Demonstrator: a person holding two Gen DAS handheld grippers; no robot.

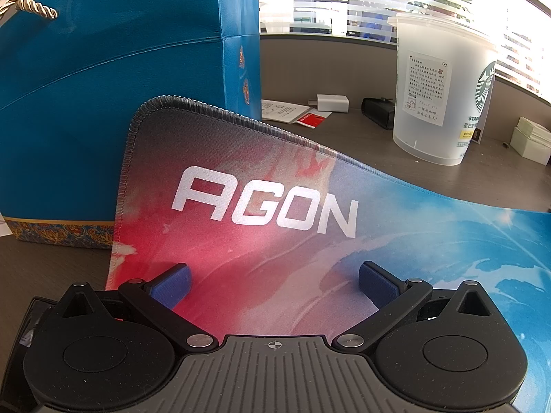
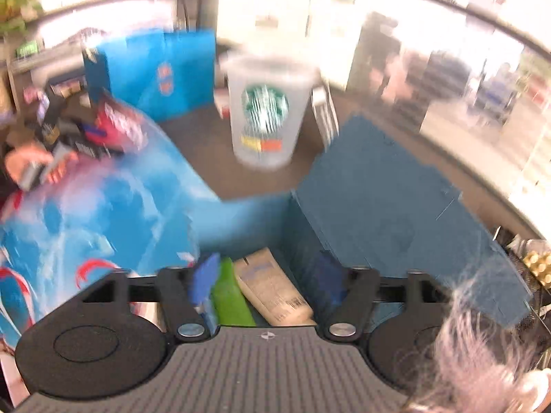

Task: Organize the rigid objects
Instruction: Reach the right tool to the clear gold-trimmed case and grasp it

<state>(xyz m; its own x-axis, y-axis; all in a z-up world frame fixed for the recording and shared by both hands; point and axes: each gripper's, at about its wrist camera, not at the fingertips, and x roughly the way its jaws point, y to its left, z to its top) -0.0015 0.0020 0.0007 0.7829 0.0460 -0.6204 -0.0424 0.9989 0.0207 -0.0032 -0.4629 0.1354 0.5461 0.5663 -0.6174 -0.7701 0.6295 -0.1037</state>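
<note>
Nearest, left gripper point(image 1: 273, 284): fingers spread wide, nothing between the blue pads point(image 1: 174, 284), low over the AGON mat point(image 1: 275, 206). Mat corner nearest the bag curls up off the desk point(image 1: 447, 179).

Behind the mat's left side, a blue gift bag point(image 1: 103, 103) stands upright with a rope handle point(image 1: 31, 5); whether mat and bag touch cannot be told. Further right on the desk: frosted Starbucks cup point(image 1: 444, 86), upright, with a printed label. Between bag and cup, further back: papers point(image 1: 292, 112), white charger point(image 1: 330, 102), small black item point(image 1: 378, 112). White box point(image 1: 532, 141) right of the cup.

Right wrist view is motion-blurred. Right gripper point(image 2: 268, 282): fingers apart, holding nothing, above an open blue box point(image 2: 261, 216). In the box, between the fingers: green tube point(image 2: 230, 296) and beige tube point(image 2: 275, 289), lying side by side. Box lid point(image 2: 396, 206) stands open to the right. Mat to the left; cup beyond the box; bag far left of the cup. Windows behind.
</note>
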